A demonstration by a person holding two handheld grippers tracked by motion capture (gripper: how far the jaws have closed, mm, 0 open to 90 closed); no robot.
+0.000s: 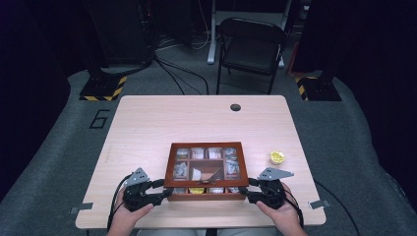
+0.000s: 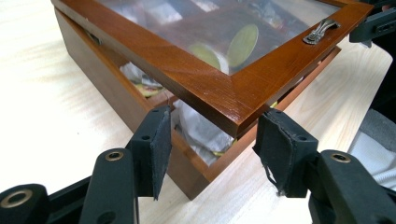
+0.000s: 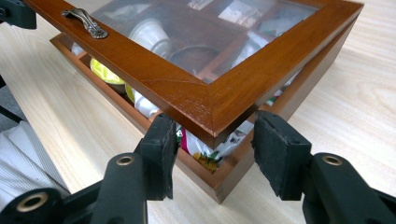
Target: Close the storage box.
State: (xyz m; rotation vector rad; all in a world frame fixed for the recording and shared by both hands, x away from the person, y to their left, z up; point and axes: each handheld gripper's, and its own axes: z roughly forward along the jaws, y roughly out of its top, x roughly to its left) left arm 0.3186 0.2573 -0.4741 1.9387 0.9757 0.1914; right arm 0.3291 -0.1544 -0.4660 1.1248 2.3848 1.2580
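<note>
Brown wooden glass-lidded box point(image 1: 206, 172) at the bench's point(image 1: 147, 123) near edge | left tongs point(image 2: 212, 140), right tongs point(image 3: 215, 147) each pinch a raised lid corner | lid looks stiff, heavy-ish; glass fragile; hold the wooden frame

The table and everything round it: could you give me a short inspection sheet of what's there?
Surface: pale wooden table, with a dark round hole near the far edge.
Job's things: wooden box with a glass lid, raised a little at the front; packets and cups inside.
Clutter: small yellow cup to the right of the box.
Grippers: left gripper and right gripper each straddle a front corner of the lid, one hand on each; whether the pads press is unclear.
Cables: a black cable trails from the right gripper; more on the floor behind.
Surroundings: grey carpet, folding chair, striped stand bases.
</note>
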